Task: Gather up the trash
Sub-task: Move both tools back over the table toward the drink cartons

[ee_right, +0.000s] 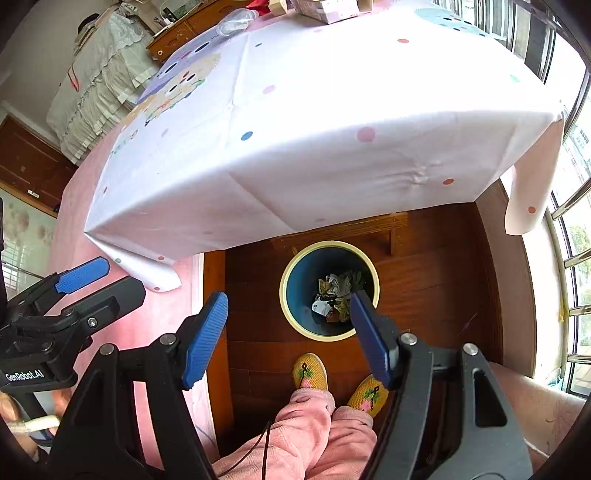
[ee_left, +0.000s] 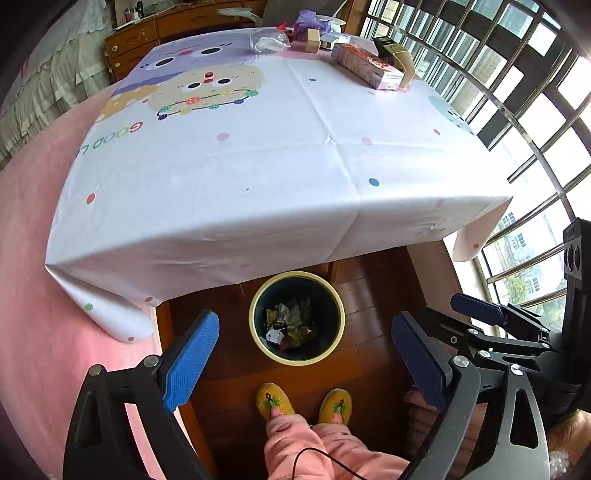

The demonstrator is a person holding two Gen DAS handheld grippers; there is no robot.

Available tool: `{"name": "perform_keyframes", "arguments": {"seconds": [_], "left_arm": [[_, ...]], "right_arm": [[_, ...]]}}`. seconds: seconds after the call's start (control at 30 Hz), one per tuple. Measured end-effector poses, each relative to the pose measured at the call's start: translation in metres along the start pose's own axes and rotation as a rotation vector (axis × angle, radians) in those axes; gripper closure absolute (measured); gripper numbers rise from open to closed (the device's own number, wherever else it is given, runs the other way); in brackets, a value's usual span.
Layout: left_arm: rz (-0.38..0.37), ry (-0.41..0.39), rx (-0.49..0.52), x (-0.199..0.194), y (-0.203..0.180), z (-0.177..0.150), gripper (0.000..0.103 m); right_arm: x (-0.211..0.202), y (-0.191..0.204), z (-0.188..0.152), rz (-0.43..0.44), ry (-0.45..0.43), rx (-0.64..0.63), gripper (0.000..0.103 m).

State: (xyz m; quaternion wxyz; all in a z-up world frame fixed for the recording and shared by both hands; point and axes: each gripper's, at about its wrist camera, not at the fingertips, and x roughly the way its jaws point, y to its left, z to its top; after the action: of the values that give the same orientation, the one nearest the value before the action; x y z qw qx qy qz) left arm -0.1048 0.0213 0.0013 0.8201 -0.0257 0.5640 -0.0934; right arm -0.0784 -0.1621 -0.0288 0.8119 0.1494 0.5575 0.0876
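Note:
A round bin [ee_left: 253, 317] with a cream rim and blue inside stands on the wood floor below the table's near edge. Crumpled wrappers and paper [ee_left: 290, 325] lie in its bottom. My left gripper [ee_left: 304, 356] hangs above the bin, open, with nothing between its blue pads. In the right wrist view my right gripper [ee_right: 288, 339] is also open and empty, above the bin [ee_right: 283, 291] and slightly to its left. On the far end of the table lie a pink box [ee_left: 365, 66], a clear plastic bag [ee_left: 269, 41] and a purple bag [ee_left: 310, 20].
A table under a white cartoon tablecloth [ee_left: 258, 166] fills the upper view, its edge overhanging just beyond the bin. A person's pink trousers [ee_left: 314, 446] and yellow slippers [ee_left: 273, 400] are right behind the bin. Barred windows [ee_left: 535, 110] run along the right; a pink surface [ee_left: 37, 295] lies left.

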Motion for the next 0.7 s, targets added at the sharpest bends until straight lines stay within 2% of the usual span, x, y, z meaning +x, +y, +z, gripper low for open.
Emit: {"name": "perform_keyframes", "arguments": {"seconds": [0.33,0.7], "left_arm": [[-0.02,-0.102,0.098,-0.085,-0.013,0.044,0.007],[-0.091,-0.214,0.178,-0.128,-0.017,0.108,0.007]], "right_arm": [[-0.088,0.027,0.026,0.002,-0.095,0.003,0.037],[-0.139,0.033,0.074,-0.06,-0.235,0.038,0.037]]}}
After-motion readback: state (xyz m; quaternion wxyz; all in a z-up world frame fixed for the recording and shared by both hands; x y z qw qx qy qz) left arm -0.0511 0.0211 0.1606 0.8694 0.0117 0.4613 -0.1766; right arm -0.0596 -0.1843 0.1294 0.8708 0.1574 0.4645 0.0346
